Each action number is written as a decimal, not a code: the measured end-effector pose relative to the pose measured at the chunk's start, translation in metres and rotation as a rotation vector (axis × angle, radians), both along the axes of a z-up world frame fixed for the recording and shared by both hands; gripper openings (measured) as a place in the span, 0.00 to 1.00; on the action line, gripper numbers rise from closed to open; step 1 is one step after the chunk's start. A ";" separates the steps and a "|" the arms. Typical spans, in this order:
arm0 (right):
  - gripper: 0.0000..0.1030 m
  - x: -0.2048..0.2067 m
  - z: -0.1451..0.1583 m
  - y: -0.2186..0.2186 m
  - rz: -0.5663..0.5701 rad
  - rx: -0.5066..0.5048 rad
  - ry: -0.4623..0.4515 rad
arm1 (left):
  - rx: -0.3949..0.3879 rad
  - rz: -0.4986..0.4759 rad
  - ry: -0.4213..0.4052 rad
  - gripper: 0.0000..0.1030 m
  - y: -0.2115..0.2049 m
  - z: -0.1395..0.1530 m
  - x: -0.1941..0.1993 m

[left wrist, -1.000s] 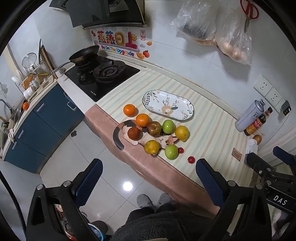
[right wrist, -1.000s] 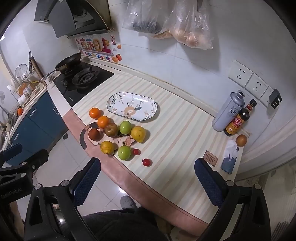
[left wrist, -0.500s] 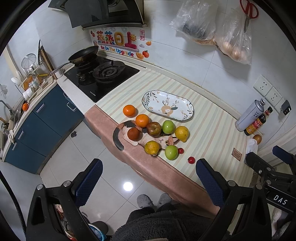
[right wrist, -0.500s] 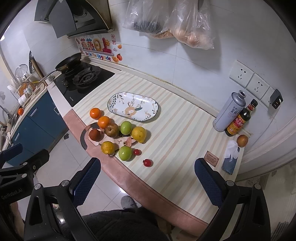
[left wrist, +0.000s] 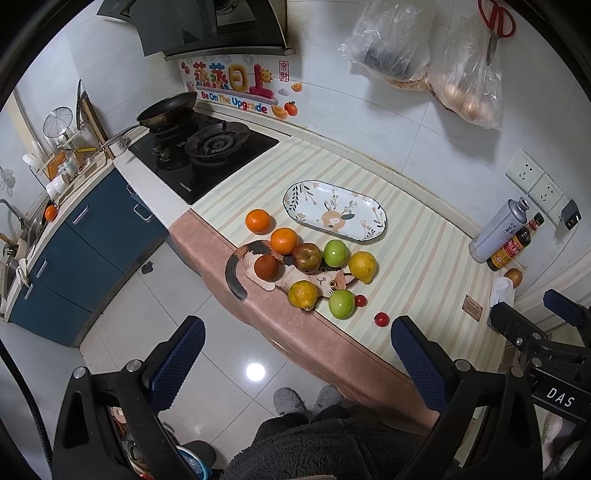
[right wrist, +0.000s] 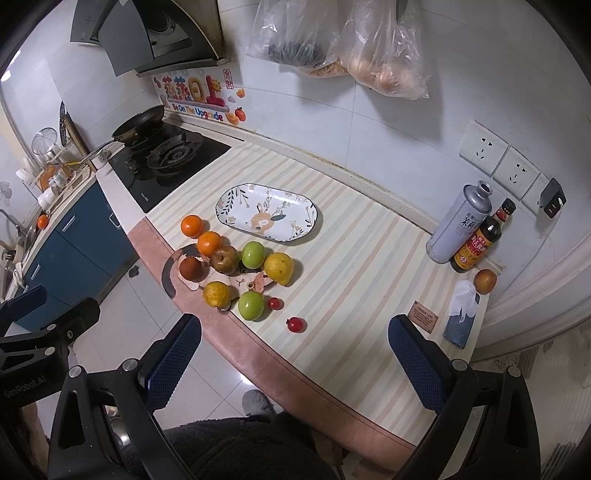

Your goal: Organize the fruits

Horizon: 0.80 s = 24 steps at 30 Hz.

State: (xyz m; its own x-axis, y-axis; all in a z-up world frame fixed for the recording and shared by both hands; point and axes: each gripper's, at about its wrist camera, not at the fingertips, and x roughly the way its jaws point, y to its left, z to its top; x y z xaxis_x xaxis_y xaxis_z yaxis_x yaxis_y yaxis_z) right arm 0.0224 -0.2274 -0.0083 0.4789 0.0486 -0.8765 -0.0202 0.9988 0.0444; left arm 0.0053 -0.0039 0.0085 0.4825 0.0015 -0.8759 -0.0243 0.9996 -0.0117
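A striped mat is covering the bench in a white-tiled kitchen, with a black hob at 11 o'clock. The fruits are lying clustered near the bench's front edge, just at 7 o'clock of the floral plate, which is sitting bare. A wall sticker is reading "Be On The Upgrade". The left gripper and right gripper are hanging above the floor edge, jaws spread wide, gripping nothing. Only the left view is showing red scissors; "DAS" and "GenRobot.AI" are showing on the opposite grippers' bodies.
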 end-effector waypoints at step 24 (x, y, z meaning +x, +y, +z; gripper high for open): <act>1.00 -0.011 0.008 0.004 0.002 0.010 -0.028 | 0.001 -0.001 -0.020 1.00 -0.002 0.007 -0.007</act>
